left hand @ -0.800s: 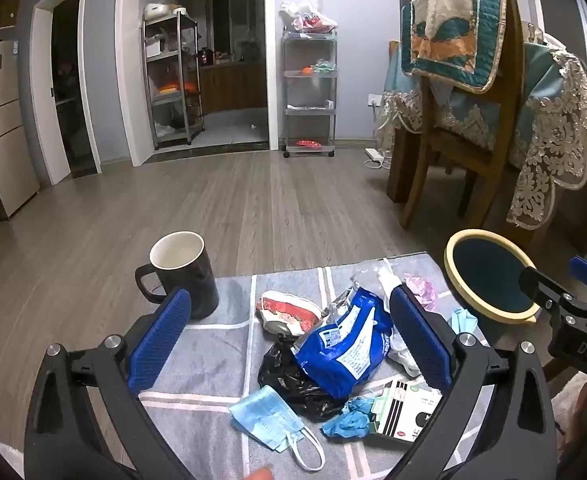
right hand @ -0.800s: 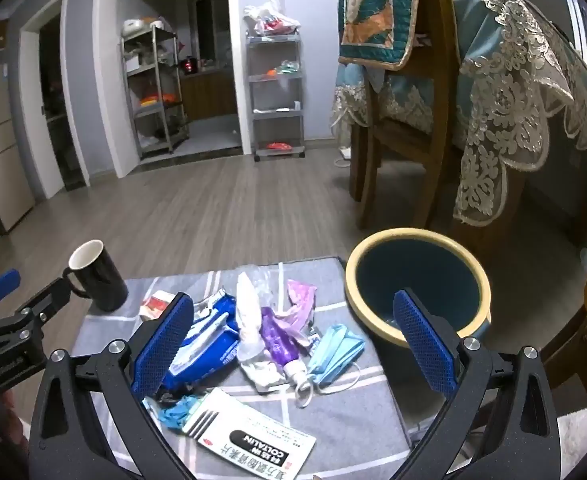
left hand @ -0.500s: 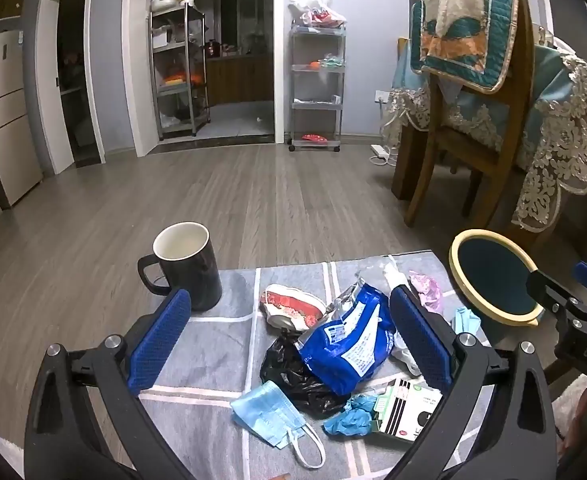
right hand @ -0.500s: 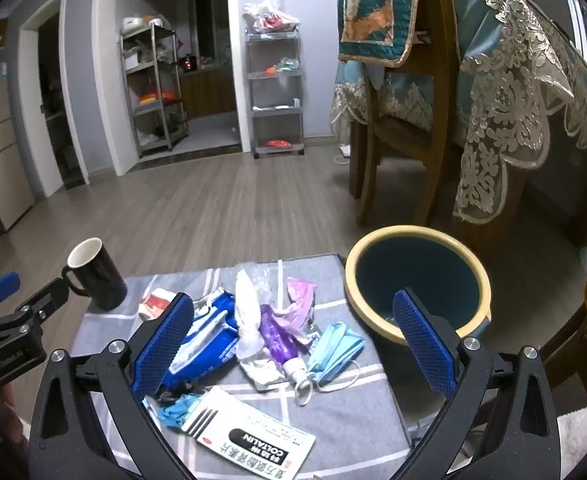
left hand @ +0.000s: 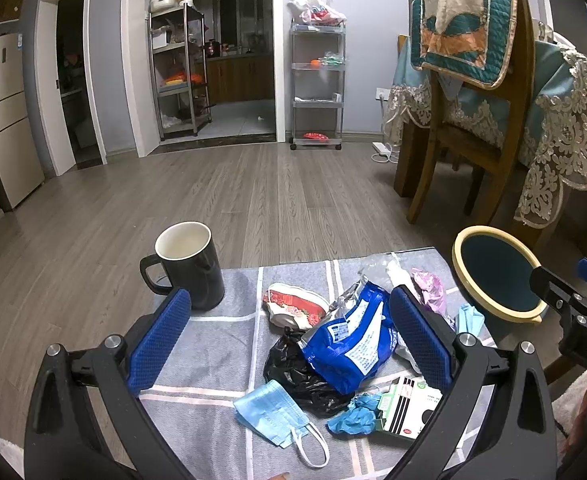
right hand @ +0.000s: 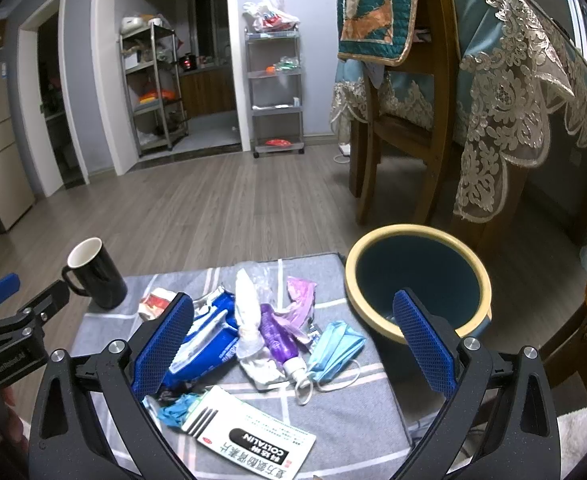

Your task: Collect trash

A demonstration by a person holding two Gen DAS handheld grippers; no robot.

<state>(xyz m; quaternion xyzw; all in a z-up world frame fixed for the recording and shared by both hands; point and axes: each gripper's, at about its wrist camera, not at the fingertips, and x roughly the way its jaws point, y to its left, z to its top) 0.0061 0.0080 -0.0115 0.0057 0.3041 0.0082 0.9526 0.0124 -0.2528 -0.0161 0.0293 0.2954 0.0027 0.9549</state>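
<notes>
Hovering over a litter-strewn worktop (left hand: 221,344) draped in a grey checked cloth, the left gripper (left hand: 289,340) and the right gripper (right hand: 293,340) both hang with jaws spread wide, holding nothing.

Seen from the left wrist, a blue foil snack bag (left hand: 349,340) lies at the centre of the pile, resting on a crumpled black plastic bag (left hand: 293,376). A red-and-white wrapper (left hand: 293,308) sits at 12 o'clock from the black bag, a light blue face mask (left hand: 269,408) at 7 o'clock. A crumpled blue glove (left hand: 353,414) touches a white-and-green carton (left hand: 409,404) at 5 o'clock from the foil bag.

A black mug (left hand: 189,264) with a white interior stands upright at 10 o'clock from the pile, well apart from it.

From the right wrist, a purple tube (right hand: 275,334) with a white cap lies beside a white crumpled wrapper (right hand: 247,320), and a pink wrapper (right hand: 299,300) is at the tube's 1 o'clock. A second blue face mask (right hand: 333,352) lies at its 3 o'clock, near the bin. The carton, printed with black lettering, lies flat at 6 o'clock.

A dark teal waste bin (right hand: 417,280) with a cream rim stands just beside the worktop's right edge, its mouth open.

A wooden chair (right hand: 409,120) and a lace-covered table (right hand: 533,92) stand beyond the bin.
</notes>
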